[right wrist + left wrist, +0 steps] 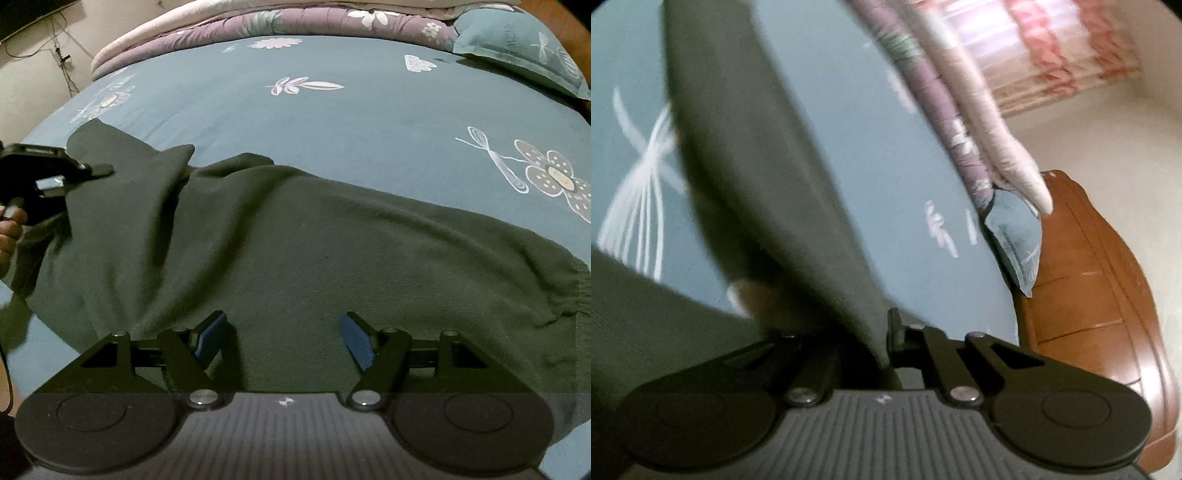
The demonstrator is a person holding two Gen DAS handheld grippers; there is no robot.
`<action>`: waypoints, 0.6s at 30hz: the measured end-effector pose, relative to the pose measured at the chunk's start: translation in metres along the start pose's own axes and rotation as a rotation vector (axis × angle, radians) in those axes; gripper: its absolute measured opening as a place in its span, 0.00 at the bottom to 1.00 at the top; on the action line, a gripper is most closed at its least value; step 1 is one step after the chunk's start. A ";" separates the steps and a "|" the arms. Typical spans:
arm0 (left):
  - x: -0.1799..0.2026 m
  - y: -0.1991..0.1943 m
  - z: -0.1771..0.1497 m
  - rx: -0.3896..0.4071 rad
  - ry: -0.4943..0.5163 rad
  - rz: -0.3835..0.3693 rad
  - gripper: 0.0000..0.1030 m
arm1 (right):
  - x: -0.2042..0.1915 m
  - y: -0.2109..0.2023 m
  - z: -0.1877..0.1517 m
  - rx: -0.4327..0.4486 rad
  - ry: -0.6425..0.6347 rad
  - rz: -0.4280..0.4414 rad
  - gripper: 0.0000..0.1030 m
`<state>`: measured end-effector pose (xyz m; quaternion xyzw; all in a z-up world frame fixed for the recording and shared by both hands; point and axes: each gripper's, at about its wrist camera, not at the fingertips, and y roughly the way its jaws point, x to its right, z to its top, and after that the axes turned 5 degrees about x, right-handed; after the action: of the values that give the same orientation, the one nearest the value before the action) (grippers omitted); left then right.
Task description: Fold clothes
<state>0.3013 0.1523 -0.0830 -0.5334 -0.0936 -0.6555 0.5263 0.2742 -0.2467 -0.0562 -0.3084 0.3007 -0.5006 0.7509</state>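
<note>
Left gripper (875, 332): a fold of the dark green garment (295, 251) is being pinched between its fingers and lifted clear of the bed, as seen in its own view; in the right wrist view it is being held by a hand (9, 232) at the garment's left end.
Right gripper (282, 341): its blue-padded fingers (210, 339) are being held spread apart, just above the cloth, with nothing between them.
Garment: it is being kept lying across the blue flowered sheet (332, 110), elastic cuff (569, 295) at the right.
Bedding: a pillow (517, 44) and a purple quilt (314, 18) are being kept at the far edge.
</note>
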 end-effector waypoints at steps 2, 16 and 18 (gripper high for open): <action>0.018 -0.017 -0.001 0.042 0.069 0.003 0.03 | -0.002 -0.001 0.000 -0.003 -0.008 -0.006 0.72; 0.075 -0.092 -0.060 0.223 0.381 0.243 0.03 | 0.006 -0.009 0.010 0.005 -0.083 0.012 0.72; 0.074 -0.087 -0.064 0.215 0.407 0.290 0.03 | 0.010 -0.009 0.011 0.007 -0.090 0.021 0.72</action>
<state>0.2029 0.1020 -0.0123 -0.3397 0.0223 -0.6533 0.6762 0.2804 -0.2568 -0.0437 -0.3248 0.2680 -0.4792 0.7701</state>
